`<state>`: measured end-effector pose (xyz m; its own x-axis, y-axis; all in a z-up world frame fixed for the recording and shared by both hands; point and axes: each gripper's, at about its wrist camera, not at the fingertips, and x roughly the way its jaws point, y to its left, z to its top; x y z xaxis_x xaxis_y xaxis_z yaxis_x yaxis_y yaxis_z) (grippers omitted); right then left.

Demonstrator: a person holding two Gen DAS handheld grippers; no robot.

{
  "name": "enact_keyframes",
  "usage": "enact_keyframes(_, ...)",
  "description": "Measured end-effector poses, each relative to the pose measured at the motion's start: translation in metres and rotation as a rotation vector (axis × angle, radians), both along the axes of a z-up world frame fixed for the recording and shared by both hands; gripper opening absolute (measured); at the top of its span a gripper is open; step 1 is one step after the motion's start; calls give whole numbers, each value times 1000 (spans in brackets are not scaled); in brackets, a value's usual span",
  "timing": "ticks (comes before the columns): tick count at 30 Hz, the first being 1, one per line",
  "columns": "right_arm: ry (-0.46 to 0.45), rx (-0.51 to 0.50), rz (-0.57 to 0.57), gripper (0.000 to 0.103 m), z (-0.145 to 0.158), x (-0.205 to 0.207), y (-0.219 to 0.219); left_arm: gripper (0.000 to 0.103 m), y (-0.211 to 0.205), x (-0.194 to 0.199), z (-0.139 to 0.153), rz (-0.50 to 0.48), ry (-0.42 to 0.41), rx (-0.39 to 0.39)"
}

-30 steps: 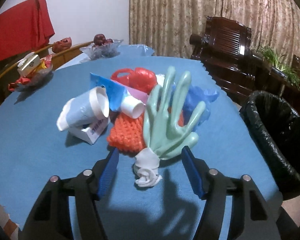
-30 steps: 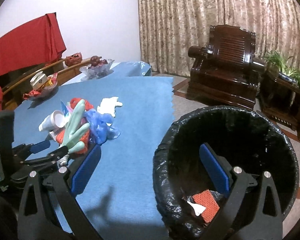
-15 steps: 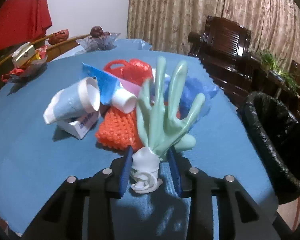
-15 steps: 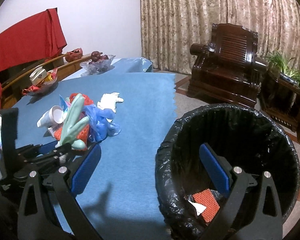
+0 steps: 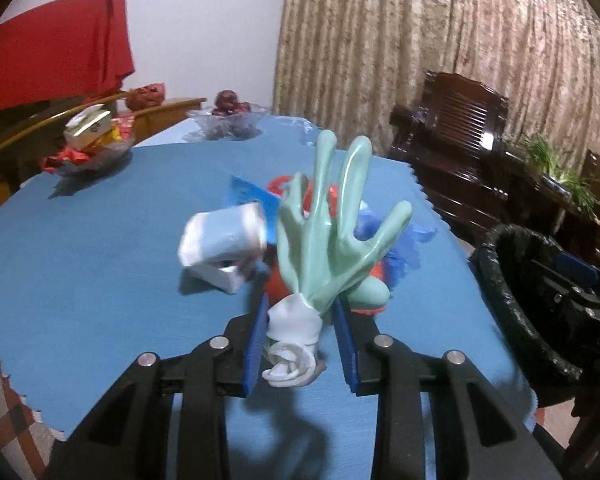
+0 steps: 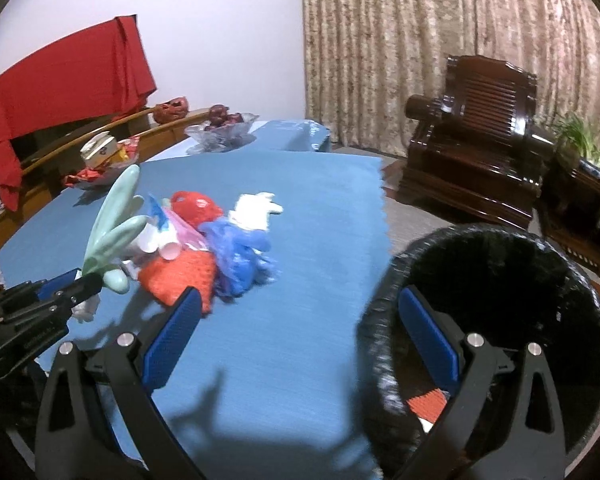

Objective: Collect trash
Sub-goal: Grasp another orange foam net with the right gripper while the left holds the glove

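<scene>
My left gripper is shut on the white cuff of an inflated green rubber glove and holds it upright above the blue table. It also shows in the right wrist view. Behind it lies the trash pile: a paper cup on a small white box, an orange knitted net, a red mesh bag, a blue plastic bag and a white glove. My right gripper is open and empty, between the table edge and the black-lined trash bin.
The bin stands off the table's right edge and holds some orange and white scraps. Two glass bowls with fruit and snacks sit at the table's far left. A dark wooden armchair stands beyond the bin.
My left gripper closed on the glove's cuff and lifted it off the table. My right gripper shifted left, so the bin sits further right in its view.
</scene>
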<state>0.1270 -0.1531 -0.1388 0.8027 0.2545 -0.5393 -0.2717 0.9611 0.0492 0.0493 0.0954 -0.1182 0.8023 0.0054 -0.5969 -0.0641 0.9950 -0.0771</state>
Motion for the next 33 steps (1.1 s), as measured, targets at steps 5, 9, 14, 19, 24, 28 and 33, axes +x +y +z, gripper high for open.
enact_keyframes(5,-3,10,59,96,2,7,29,32,23,0,1,63,-1,18)
enact_keyframes(9,9,22,91,95,-3,15,52,32,38,-1,2,101,-3,21)
enact_keyframes(14,52,22,98,79,-20,30,85,32,56,-5,0,135,-8,29)
enact_keyframes(19,79,-18,106,70,-37,38,110,32,64,-8,-3,155,-8,35)
enact_keyframes(24,117,-35,104,60,-50,46,120,32,72,-10,-9,169,2,24)
enact_keyframes(28,168,-47,112,41,-58,55,124,32,75,-10,-11,170,9,19)
enact_keyframes(33,197,-31,127,10,-59,54,121,32,74,-10,-10,169,15,22)
